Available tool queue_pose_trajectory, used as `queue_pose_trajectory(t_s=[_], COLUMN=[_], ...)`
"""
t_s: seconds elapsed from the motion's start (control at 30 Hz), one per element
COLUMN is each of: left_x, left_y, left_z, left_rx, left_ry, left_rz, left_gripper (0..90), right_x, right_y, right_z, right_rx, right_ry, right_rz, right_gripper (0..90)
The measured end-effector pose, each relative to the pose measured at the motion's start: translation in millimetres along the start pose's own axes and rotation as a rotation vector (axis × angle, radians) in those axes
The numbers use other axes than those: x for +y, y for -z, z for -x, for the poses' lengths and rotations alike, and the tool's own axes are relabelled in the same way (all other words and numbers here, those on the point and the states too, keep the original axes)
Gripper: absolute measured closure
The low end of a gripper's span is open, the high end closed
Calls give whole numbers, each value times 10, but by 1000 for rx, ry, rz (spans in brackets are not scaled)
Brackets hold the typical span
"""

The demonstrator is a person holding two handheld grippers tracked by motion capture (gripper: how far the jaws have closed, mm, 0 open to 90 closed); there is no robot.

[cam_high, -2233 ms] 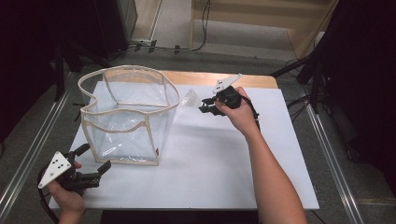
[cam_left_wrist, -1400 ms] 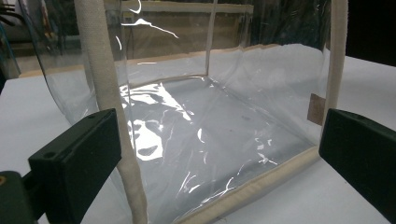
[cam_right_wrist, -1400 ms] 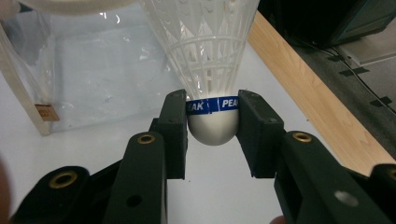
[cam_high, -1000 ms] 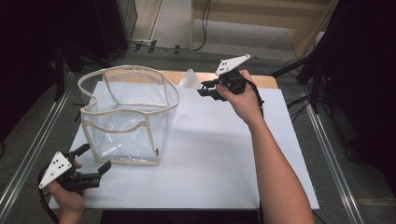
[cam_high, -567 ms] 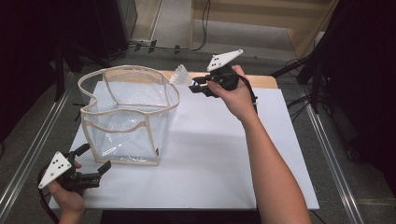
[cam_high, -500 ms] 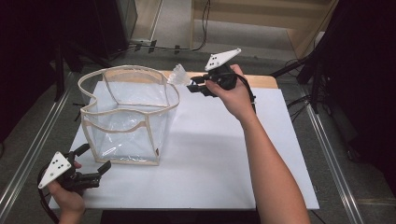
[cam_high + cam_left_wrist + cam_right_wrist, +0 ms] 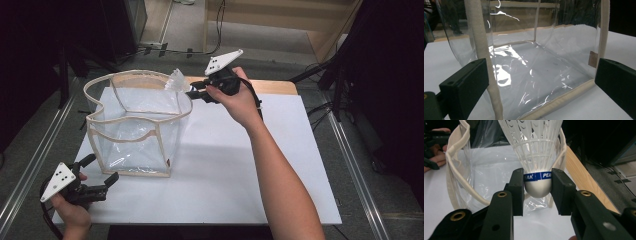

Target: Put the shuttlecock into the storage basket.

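Note:
A white plastic shuttlecock [image 7: 536,157] with a blue band is clamped by its round head in my right gripper [image 7: 537,185], which is shut on it. In the high view the right gripper [image 7: 192,91] holds the shuttlecock [image 7: 176,80] at the far right rim of a clear plastic bag with beige trim [image 7: 135,125]. The bag's rim [image 7: 454,147] curves behind the shuttlecock in the right gripper view. My left gripper [image 7: 100,172] rests open at the table's near left corner, its jaws apart, facing the bag's near corner [image 7: 486,75] without touching it.
A white sheet [image 7: 235,165] covers the table, with a wooden strip [image 7: 270,86] along its far edge. Metal rails [image 7: 360,170] run along both sides. Dark stands and cables [image 7: 335,85] sit beyond the far right.
My right gripper has carried the shuttlecock leftward and up, from over the table's far edge to the bag's far right rim. The left gripper has stayed in place.

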State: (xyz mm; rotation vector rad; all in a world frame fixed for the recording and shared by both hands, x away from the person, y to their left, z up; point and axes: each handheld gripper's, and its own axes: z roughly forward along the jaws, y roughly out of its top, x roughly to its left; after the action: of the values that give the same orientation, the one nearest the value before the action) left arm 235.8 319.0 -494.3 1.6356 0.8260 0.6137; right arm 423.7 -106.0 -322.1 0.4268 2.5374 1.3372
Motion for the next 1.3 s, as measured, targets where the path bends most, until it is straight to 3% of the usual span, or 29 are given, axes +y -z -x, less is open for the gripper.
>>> queue_pose_trajectory(t_s=[0.37,0.43,0.5,0.63,1.0,1.07,1.3], left_x=[0,0,0,0,0,0,0], left_y=[3,3,4,4,-2,0,0], left_z=[-3,-4,-5,-6,2,0,-1], left_rx=[-1,-2,-2,-3,1,1,1], left_ry=[0,1,2,0,-1,-3,-3], left_rz=[1,3,2,2,-2,-3,-3], left_gripper=[0,0,0,0,0,0,0], right_x=[84,82,78,48,-213,-286,-541], right_y=[-184,-184,-170,-129,131,166,199], right_z=[-90,-103,-116,-105,-32,-43,-43], right_rx=[48,43,50,28,-30,-76,-91], right_ry=[8,0,-4,-17,-72,-74,-106], right_rz=[17,35,60,63,127,123,101], right_gripper=[611,458,189,0,0,0,0])
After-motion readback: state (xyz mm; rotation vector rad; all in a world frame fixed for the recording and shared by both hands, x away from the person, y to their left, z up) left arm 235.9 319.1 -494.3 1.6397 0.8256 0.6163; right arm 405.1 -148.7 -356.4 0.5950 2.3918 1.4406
